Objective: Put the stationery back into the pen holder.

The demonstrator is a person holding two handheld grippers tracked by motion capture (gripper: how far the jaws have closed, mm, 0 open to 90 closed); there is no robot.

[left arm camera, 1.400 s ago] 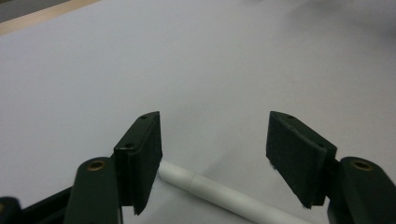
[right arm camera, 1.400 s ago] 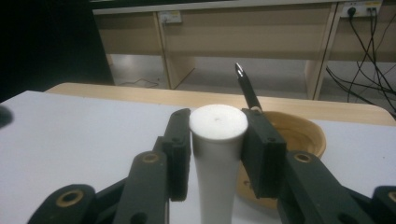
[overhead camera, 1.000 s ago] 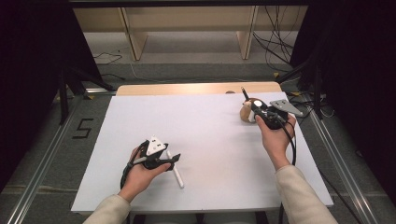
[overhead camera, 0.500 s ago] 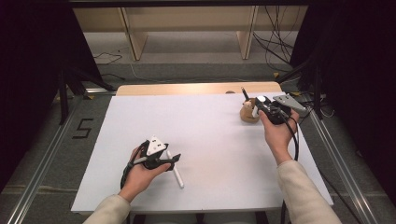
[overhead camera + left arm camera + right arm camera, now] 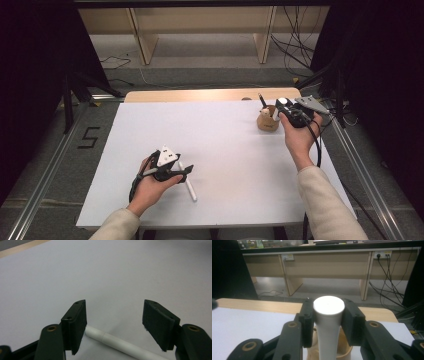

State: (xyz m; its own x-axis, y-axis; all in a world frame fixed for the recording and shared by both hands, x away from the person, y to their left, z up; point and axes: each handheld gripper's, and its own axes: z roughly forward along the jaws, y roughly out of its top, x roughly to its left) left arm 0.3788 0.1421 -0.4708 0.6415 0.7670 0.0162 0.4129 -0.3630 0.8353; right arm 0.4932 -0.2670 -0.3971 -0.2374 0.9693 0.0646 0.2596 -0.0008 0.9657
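Jaws of our right gripper (image 5: pixel 328 320) clamp a white cylindrical marker (image 5: pixel 328 322) above the round wooden holder (image 5: pixel 268 121), upper right of the bench (image 5: pixel 225 150). Lower left, our left gripper (image 5: pixel 115 322) stands wide over another white pen (image 5: pixel 187 186) lying flat.

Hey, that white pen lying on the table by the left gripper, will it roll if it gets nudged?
Probably: the white pen looks round and smooth, lying flat on the table. It seems stiff and light. The open left gripper may slip on it.

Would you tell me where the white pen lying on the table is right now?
In the high view the white pen lies flat on the white table at its near left, just right of the left gripper, whose open jaws straddle its end.
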